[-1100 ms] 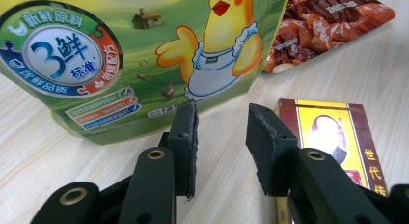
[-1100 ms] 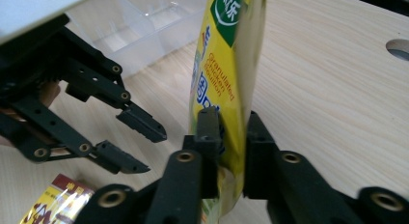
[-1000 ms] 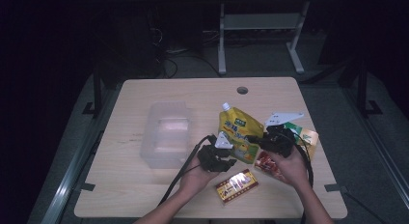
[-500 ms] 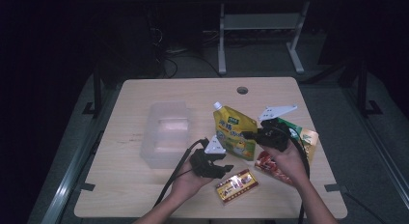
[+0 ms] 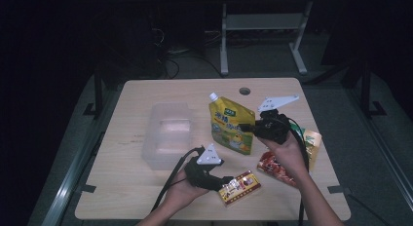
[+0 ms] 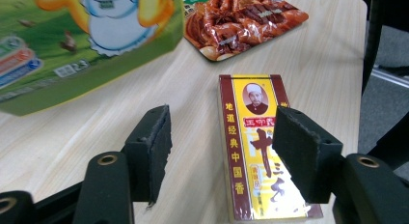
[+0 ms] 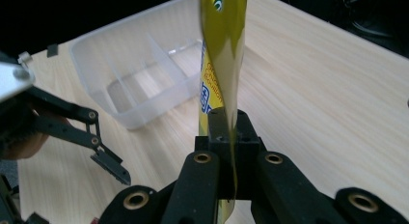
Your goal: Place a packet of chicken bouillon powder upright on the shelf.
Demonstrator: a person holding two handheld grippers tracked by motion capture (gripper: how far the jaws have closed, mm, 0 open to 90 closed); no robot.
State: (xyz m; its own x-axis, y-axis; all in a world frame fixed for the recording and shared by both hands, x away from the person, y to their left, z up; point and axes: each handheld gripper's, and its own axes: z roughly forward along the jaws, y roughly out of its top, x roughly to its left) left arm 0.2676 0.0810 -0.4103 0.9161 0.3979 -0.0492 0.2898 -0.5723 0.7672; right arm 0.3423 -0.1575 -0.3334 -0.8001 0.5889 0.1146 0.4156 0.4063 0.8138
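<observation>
My right gripper (image 7: 226,151) is clamped on the edge of the yellow-green spouted pouch (image 5: 232,127), lifted off the table right of the clear divided container (image 5: 168,133), presumably its destination. My left gripper (image 6: 219,147), low at the near edge with jaws just opened wide, straddles the yellow seasoning box (image 6: 258,151) without pressing it.

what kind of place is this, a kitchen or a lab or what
Probably a lab or recording room, not a kitchen: a plain wooden table in a dark room, cables on the floor behind it, and metal stand legs. The snack packs look like props.
</observation>
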